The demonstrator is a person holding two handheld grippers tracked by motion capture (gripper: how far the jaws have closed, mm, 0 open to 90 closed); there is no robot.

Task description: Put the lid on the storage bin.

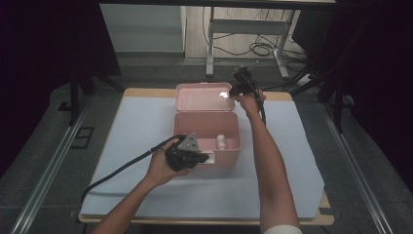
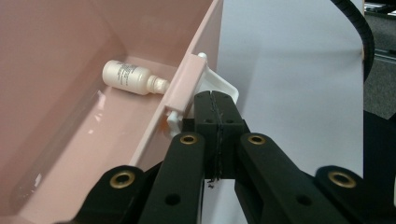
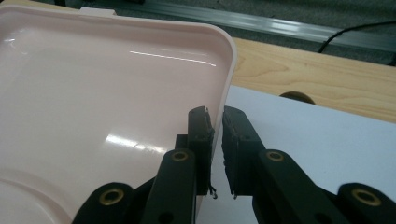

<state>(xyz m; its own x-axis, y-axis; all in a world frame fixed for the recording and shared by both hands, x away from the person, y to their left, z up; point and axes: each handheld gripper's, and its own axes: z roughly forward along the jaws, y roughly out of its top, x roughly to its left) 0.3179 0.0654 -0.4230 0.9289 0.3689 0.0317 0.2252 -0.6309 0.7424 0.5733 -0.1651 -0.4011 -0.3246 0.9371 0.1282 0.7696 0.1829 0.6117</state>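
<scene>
1. High view: a pink box (image 1: 207, 131) sits in the middle of the white sheet (image 1: 136, 146) on the wooden table (image 1: 146, 91), with its lid (image 1: 203, 96) swung open and standing up at the far side. A small white bottle (image 1: 220, 141) lies inside, near the front right corner. The left gripper (image 1: 203, 158) is right at the box's front wall, by the white latch (image 1: 210, 159); from up here you can't really make out its jaws. The right gripper (image 1: 237, 91) is up at the lid's right edge, hand (image 1: 251, 101) just behind it.

2. Left gripper view: the jaws are pressed flat together, no gap at all, nothing between them. The left gripper's tip (image 2: 215, 100) sits just against the white latch (image 2: 219, 86) on the outside of the front wall (image 2: 187, 79); whether it actually pushes on it I can't tell. The bottle (image 2: 128, 78) lies on its side on the box floor, cap end towards that wall.

3. Right gripper view: the jaws are nearly closed, with the lid's rim (image 3: 227, 79) running into the narrow gap between them. The right gripper (image 3: 217, 122) has one jaw inside the lid (image 3: 102, 93) and one outside. They look like they're pinching the rim, pads right on it.
</scene>
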